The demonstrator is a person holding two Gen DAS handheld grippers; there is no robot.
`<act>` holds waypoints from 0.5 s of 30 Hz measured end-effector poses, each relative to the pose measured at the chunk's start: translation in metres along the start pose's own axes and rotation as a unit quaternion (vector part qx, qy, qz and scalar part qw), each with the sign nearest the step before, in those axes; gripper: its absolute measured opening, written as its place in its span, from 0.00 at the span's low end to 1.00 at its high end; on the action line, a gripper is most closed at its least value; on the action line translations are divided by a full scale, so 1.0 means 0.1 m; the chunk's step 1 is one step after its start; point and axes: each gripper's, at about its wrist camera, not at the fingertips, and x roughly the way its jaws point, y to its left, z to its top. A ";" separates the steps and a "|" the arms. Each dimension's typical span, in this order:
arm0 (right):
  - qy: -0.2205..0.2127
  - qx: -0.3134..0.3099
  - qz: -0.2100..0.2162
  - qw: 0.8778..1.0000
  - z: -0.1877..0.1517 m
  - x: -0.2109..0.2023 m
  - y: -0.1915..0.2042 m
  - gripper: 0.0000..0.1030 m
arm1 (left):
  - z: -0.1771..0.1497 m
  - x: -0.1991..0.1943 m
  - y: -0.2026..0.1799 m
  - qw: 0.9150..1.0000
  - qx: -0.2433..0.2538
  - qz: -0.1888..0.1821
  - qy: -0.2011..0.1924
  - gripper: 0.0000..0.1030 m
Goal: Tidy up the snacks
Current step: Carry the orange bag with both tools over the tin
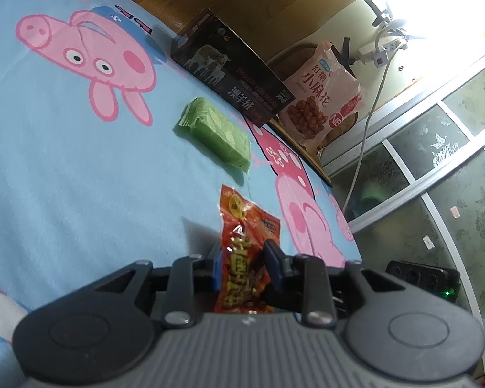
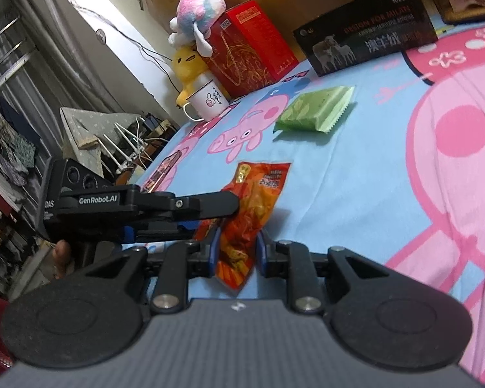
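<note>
Left wrist view: our left tool (image 1: 242,268) pinches the red snack packet (image 1: 247,226), long axis toward 12 o'clock; green packet (image 1: 218,131) lies on the bed (image 1: 64,177) beyond, at 11; black box (image 1: 232,68) behind it.

Right wrist view: our right tool (image 2: 237,252) straddles the same red snack packet (image 2: 258,194), pads beside it; grip uncertain. Left tool (image 2: 210,207) enters from 9 o'clock. Green packet (image 2: 317,110) at 1.

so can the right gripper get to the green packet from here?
Probably not yet. The right gripper is closed on the orange packet, which the left gripper also holds. The blanket up to the green packet looks bare.
</note>
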 end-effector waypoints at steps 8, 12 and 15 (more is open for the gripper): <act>0.000 0.013 0.010 1.000 -0.01 -0.06 -0.05 0.25 | 0.01 0.00 0.02 1.000 0.002 0.001 0.002 0.24; -0.001 -0.015 -0.008 1.000 -0.03 -0.06 0.02 0.18 | 0.01 0.01 -0.01 1.000 0.010 0.007 0.002 0.24; -0.004 -0.034 -0.022 0.999 -0.04 -0.06 0.06 0.16 | 0.01 0.01 -0.05 1.000 0.014 0.013 0.002 0.24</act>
